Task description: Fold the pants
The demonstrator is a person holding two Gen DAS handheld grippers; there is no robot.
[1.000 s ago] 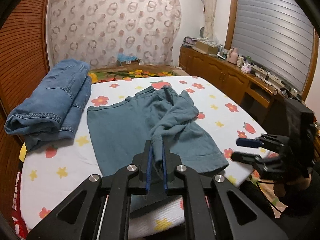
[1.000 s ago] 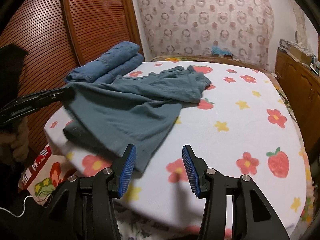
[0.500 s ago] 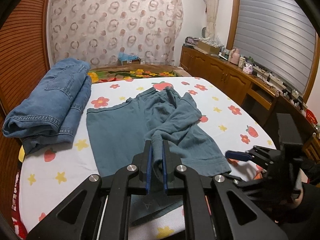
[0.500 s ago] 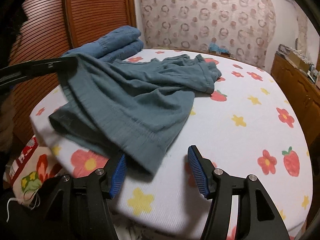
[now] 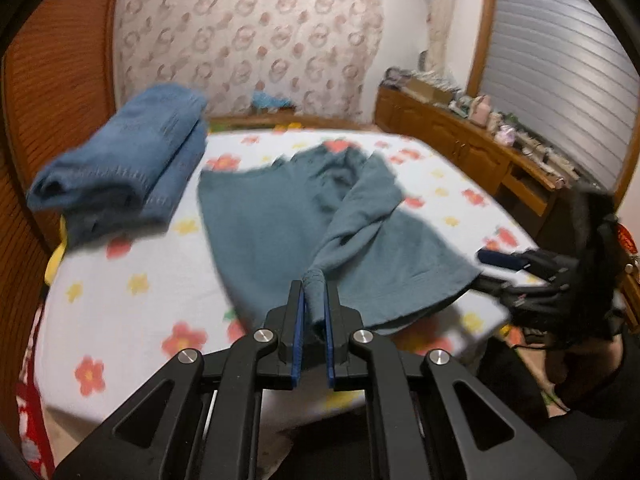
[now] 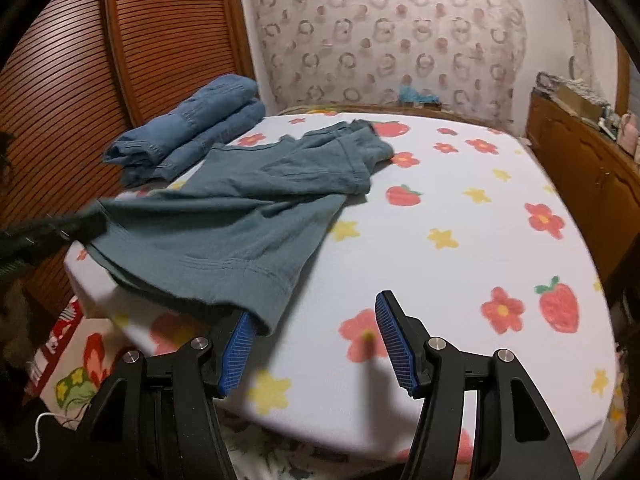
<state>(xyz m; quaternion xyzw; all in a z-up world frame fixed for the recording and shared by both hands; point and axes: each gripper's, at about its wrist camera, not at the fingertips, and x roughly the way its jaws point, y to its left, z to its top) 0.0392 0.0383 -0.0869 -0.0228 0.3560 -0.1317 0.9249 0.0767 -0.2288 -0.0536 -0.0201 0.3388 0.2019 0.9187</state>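
The left gripper (image 5: 311,300) was a matte black plastic frame of angular, cut-out linkage arms joined by round silver screws, with thin blue ribbed pads lining its jaws. The right gripper (image 6: 316,332) had the same black build, silver screws and blue ribbed pads (image 6: 394,340).

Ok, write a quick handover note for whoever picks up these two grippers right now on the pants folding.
Left gripper: shut on a bunched bit of the teal pants, lifting it off the bed.
Right gripper: open, jaws just widened, nothing pinched; one pad sits at the near hem corner, which overhangs the bed's edge.
Teal pants: spread on the floral bedsheet, one part flopped over the middle, not yet folded.
Folded jeans: stacked at the far left of the bed, already done.
Left to do: probably grab the hem with the right gripper, flatten the pants, then fold.
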